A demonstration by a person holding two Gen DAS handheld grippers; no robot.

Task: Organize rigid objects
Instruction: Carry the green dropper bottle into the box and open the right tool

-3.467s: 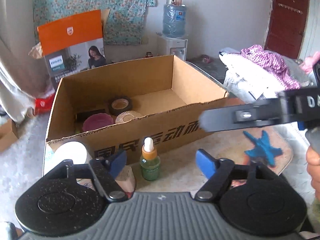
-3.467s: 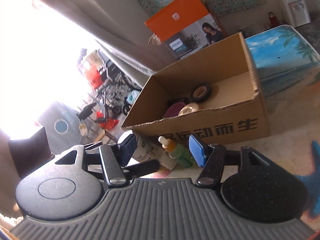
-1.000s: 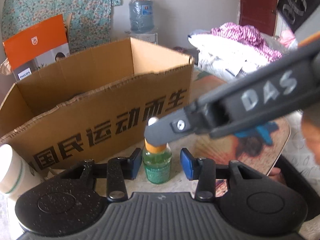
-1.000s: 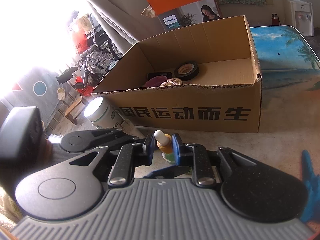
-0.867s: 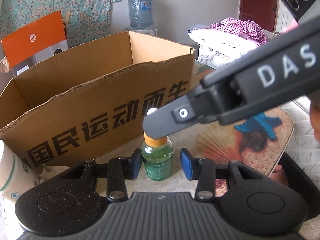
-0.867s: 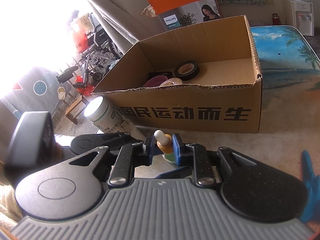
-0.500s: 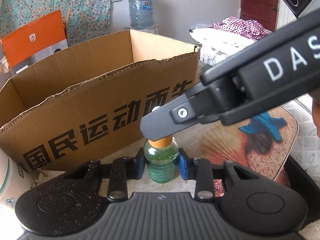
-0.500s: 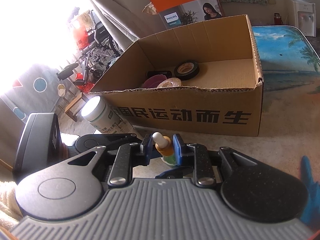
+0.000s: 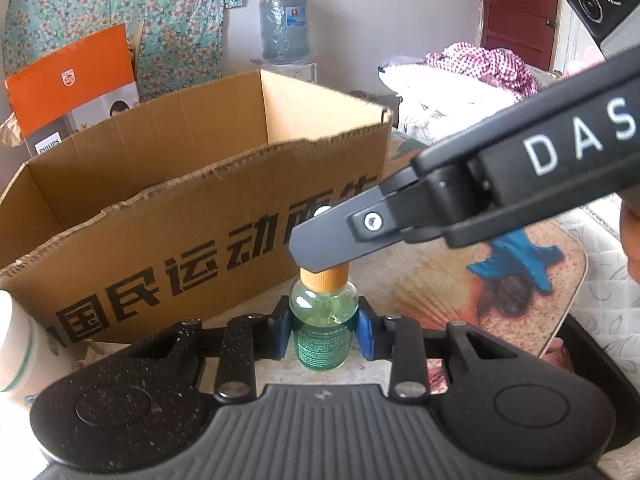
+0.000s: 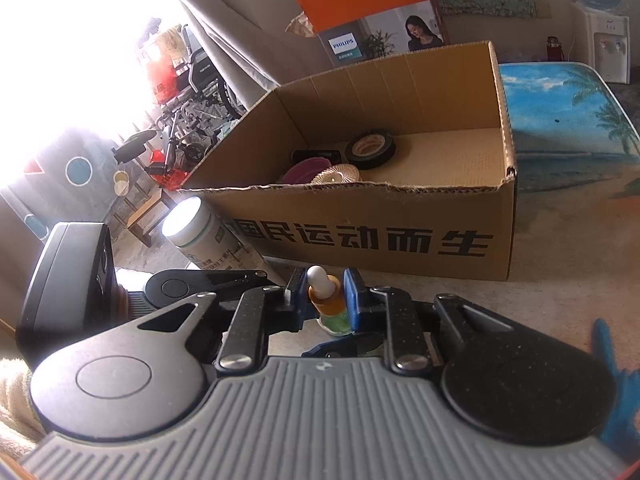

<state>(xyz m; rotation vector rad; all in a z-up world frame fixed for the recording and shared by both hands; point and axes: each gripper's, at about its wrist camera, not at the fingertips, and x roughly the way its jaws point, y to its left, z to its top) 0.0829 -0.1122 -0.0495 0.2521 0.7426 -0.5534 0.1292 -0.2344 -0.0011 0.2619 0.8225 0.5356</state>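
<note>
Left gripper (image 9: 323, 330): pads clamped on bottle body. Right gripper (image 10: 325, 294): pads closed on its neck, reaching across.

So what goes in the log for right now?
left gripper: shut on small green glass dropper bottle | right gripper: shut on its orange neck | brown cardboard box: behind

Both wrist views sit low and close (left lower), sharing the dropper bottle (image 9: 323, 320) and cardboard box (image 10: 360, 236).
</note>
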